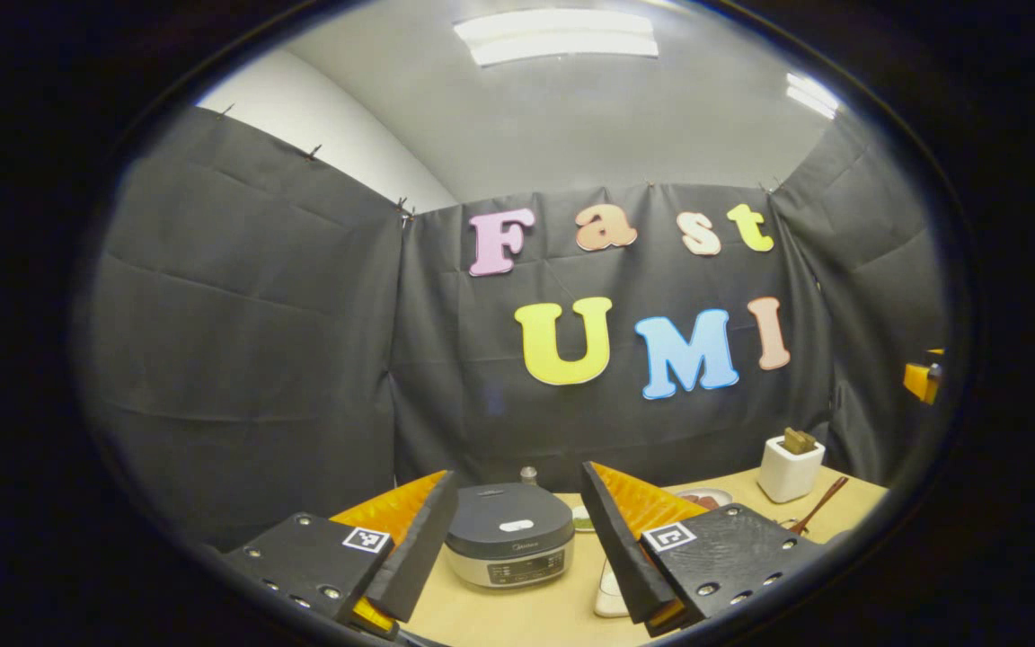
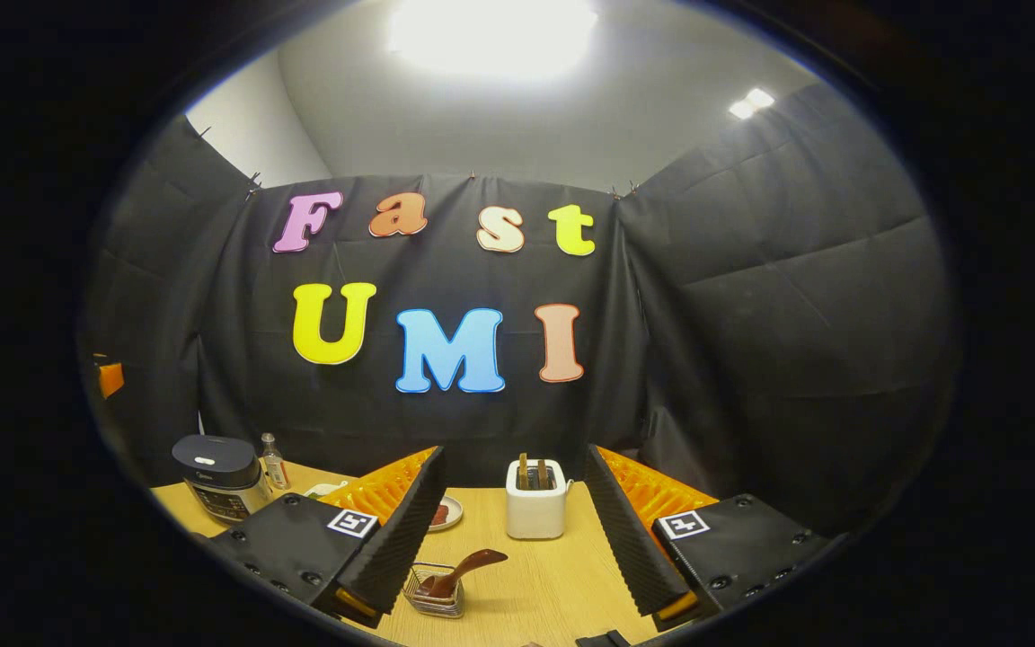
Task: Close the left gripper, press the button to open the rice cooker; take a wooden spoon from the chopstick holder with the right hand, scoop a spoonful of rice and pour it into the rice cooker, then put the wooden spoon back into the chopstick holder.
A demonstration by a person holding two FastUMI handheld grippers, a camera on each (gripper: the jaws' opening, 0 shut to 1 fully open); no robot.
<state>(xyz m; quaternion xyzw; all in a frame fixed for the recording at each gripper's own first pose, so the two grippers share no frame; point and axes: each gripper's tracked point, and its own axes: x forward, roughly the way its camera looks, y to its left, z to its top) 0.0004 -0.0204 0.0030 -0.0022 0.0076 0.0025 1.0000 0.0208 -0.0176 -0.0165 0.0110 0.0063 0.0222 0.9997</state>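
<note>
The grey rice cooker [image 1: 508,539] stands on the wooden table with its lid down, straight ahead between the open fingers of my left gripper [image 1: 518,474], which hangs above and short of it. It also appears far left as the rice cooker [image 2: 219,476]. The white chopstick holder [image 2: 535,499] holds wooden handles and stands ahead of my open, empty right gripper [image 2: 515,451]. A wooden spoon [image 2: 468,566] leans in a small clear dish [image 2: 432,600] near the right gripper's left finger. In the left gripper view the chopstick holder [image 1: 791,467] and spoon [image 1: 818,506] sit far right.
A small bottle [image 2: 274,460] stands behind the cooker. A plate [image 2: 447,514] with something red lies left of the holder. A white object [image 1: 609,593] lies on the table [image 2: 562,575] by the left gripper's right finger. Black cloth walls close the back and sides.
</note>
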